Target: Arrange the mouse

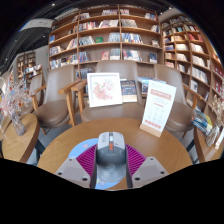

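Item: my tool (111, 172) clamps the small grey plastic mouse (110, 147) at 6 o'clock over the round wooden bench (60, 145); risk, I judge: slip from smooth shell.

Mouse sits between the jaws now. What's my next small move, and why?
Probably lower the mouse onto the bare table just ahead. The jaws of the gripper seem pressed on both its sides, the wood ahead shows free, and the sign stands farther off to the right.
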Motion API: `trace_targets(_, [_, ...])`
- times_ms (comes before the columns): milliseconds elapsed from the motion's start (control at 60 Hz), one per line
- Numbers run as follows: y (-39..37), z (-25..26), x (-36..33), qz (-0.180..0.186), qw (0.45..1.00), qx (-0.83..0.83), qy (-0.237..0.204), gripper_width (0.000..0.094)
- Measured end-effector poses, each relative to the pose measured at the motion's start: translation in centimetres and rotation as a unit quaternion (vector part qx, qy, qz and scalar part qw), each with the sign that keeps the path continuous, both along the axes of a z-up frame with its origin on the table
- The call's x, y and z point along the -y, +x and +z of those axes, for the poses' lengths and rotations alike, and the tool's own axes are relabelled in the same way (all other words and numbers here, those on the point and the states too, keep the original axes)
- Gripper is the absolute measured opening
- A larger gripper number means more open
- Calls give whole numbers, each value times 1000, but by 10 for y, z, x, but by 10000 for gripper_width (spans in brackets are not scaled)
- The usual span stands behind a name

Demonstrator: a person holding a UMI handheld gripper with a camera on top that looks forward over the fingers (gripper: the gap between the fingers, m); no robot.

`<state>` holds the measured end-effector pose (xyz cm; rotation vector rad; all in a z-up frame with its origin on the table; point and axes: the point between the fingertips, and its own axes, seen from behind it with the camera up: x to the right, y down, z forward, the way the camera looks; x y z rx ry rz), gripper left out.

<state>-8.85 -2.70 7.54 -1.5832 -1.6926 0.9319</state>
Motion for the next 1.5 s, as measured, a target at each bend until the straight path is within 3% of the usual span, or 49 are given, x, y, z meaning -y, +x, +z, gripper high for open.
trace_targets(183, [-9,-58,43,-3,999,47,-11,407])
trace_targets(383, [-4,-85,50,-15,998,58,-6,411])
trace_targets(533, [-6,-87,49,-13,999,47,19,520])
trace_targets(633, [-6,-85,41,-28,998,42,28,752])
trace_targets(750, [-3,-80,48,-22,999,42,21,863])
trace_targets(967, [44,-36,44,-25,999,25,18,845])
trace_targets(1167, [146,24,20,-47,999,-7,13,854])
trace_targets(1500, [316,48,-4,-42,999,-8,-5,854])
